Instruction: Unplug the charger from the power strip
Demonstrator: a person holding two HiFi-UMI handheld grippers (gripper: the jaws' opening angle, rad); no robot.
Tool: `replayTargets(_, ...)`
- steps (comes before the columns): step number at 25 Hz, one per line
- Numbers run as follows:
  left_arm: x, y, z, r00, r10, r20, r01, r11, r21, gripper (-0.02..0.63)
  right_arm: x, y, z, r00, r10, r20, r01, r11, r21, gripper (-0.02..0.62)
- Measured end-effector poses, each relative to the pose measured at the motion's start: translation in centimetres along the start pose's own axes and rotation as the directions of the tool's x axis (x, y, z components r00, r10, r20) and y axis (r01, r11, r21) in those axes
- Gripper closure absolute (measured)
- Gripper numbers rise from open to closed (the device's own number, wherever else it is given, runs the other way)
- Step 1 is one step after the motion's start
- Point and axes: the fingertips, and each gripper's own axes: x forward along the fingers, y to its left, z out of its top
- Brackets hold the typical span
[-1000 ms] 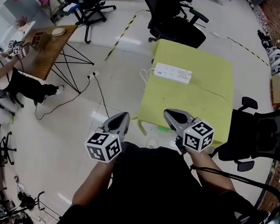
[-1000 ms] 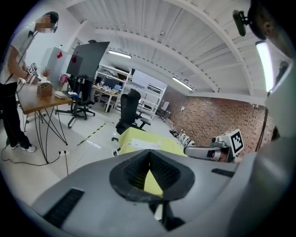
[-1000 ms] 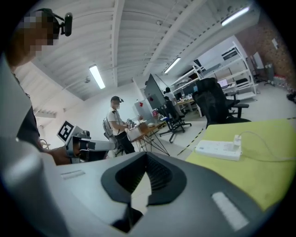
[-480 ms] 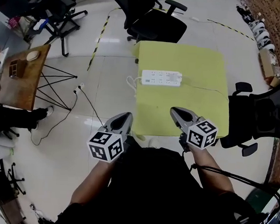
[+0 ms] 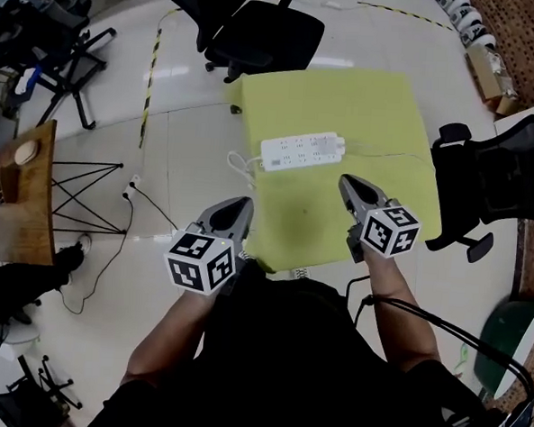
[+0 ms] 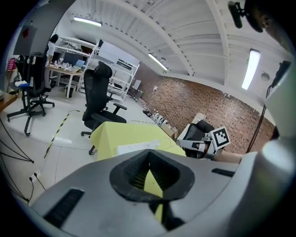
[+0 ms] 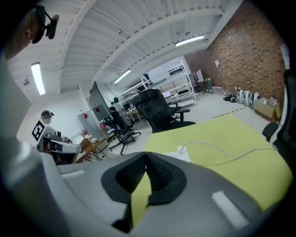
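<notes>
Power strip (image 5: 302, 152) lies ahead of closed left tool (image 5: 240, 206) and closed right tool (image 5: 347, 183).

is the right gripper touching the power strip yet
Apart. The head view shows the right gripper stopped short of the power strip, with a band of bare yellow tablecloth between them.

A white power strip (image 5: 302, 152) lies on the yellow table (image 5: 382, 107), cord (image 5: 241, 164) looped off its left end. The left gripper (image 5: 238, 206) hangs by the table's near-left corner, the right gripper (image 5: 348, 184) over its near part.
</notes>
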Motion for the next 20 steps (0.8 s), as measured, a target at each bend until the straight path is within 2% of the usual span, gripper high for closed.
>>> replayTargets(5, 3.0, 2.2, 0.6, 0.997, -0.052, -0.064, 0.054, 0.998, 0.035, 0.600, 2.0, -3.6, -0.1, 0.992, -0.130, 0.010, 0.129, 0.991, 0.033, 0.568)
replayTargets(10, 5.4, 2.7, 1.3, 0.987, -0.113, -0.112, 0.120, 0.991, 0.064, 0.600, 3.7, -7.3, -0.4, 0.972, -0.234, 0.020, 0.231, 0.968, 0.099, 0.534)
replayTargets(15, 6.8, 2.9, 2.1, 0.980, -0.155, -0.128, 0.167, 0.982, 0.087, 0.600, 5.0, -9.1, -0.7, 0.961, -0.273, 0.033, 0.266, 0.953, 0.144, 0.497)
replayTargets(20, 7.0, 3.3, 2.3, 0.975, -0.176, -0.137, 0.189, 0.977, 0.093, 0.600, 6.0, -9.9, -0.6, 0.953, -0.301, 0.045, 0.291, 0.944, 0.157, 0.491)
